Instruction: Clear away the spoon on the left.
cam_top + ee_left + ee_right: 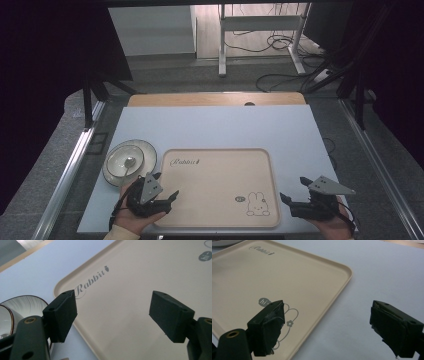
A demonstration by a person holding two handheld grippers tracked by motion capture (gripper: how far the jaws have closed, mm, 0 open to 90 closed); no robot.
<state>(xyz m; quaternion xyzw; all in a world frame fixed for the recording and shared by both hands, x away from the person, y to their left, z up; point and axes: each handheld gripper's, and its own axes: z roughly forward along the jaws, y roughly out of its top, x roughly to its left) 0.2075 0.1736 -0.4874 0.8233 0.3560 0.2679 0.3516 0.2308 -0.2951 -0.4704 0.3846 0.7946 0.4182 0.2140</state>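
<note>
Beige rectangular rabbit-print tray (215, 170) lies between both grippers, long axis across the table; left gripper (162, 192) spread at its near-left corner, right gripper (295, 192) spread just beside its right edge.

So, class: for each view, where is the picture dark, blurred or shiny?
High view: dark surroundings, the table evenly lit. Left gripper view: the near jaws soft, the tray lettering sharp. Right gripper view: the jaws slightly blurred, faint sheen on the tray.
</note>
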